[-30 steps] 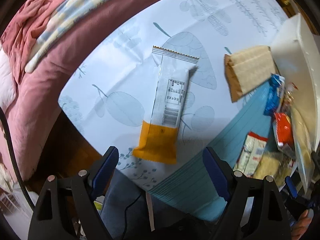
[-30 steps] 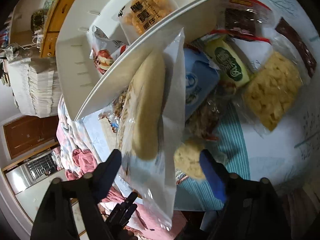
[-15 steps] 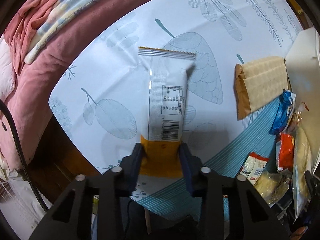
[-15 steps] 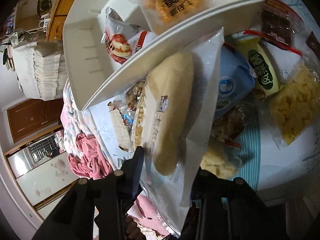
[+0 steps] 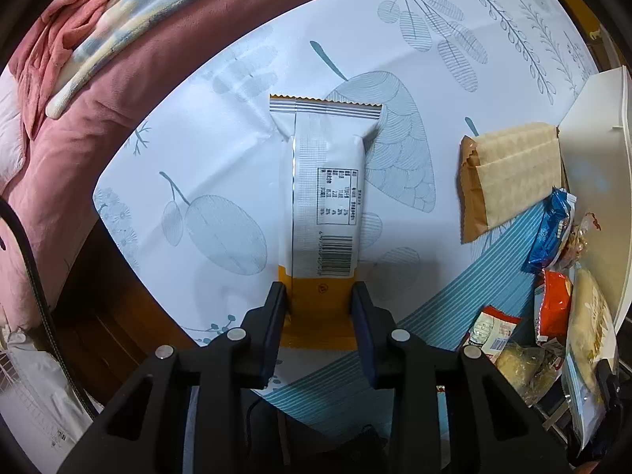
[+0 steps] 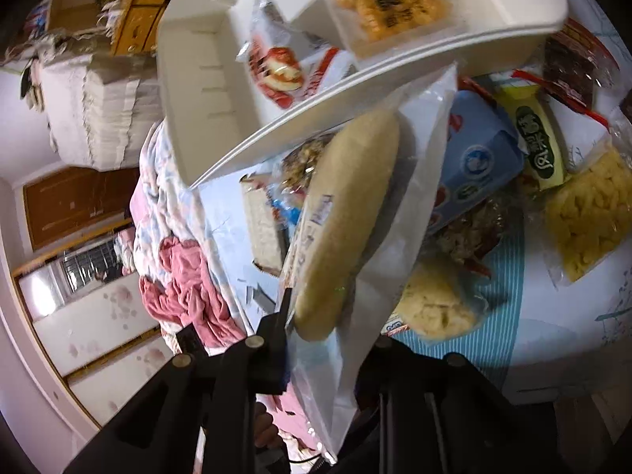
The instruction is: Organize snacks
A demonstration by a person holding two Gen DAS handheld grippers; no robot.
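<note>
Two tools, left tool (image 5: 319, 308) clamping one wrapped bar (image 5: 322, 205), right tool (image 6: 322, 339) one bagged bun (image 6: 347, 221).

Left tongs (image 5: 320, 296): matte black plastic frame of two angular arms with triangular cut-outs; four round silver screw heads across the linkage; dark blue flat pads (image 5: 273, 324) lining the inner faces of the fingers. A thin black cable runs beneath, behind the arms.

Right tongs (image 6: 316, 339): same matte black frame, round silver screw heads on the linkage, a dark blue pad on the near finger; black cable trailing below the arms.
</note>
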